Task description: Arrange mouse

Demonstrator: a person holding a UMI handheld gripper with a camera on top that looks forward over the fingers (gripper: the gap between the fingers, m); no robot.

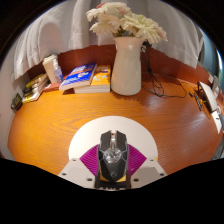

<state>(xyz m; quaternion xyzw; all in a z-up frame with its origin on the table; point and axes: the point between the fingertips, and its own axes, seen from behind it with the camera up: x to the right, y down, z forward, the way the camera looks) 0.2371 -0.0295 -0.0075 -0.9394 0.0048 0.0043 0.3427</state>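
A black gaming mouse (112, 155) with a grey scroll wheel sits between my gripper's (112, 160) two fingers, its nose pointing away from me. The magenta pads (90, 157) press against both its sides, so the gripper is shut on it. A white rounded mat (85, 135) shows on the wooden table (60, 125) around and beyond the mouse. I cannot tell whether the mouse rests on it or is held just above it.
A white vase (127, 65) with pale flowers stands beyond the mouse at the table's back. Books (85, 77) lie left of it, with a white cup (52, 70) and more items (30, 88) further left. Cables (175, 90) and a white object (208, 100) lie to the right.
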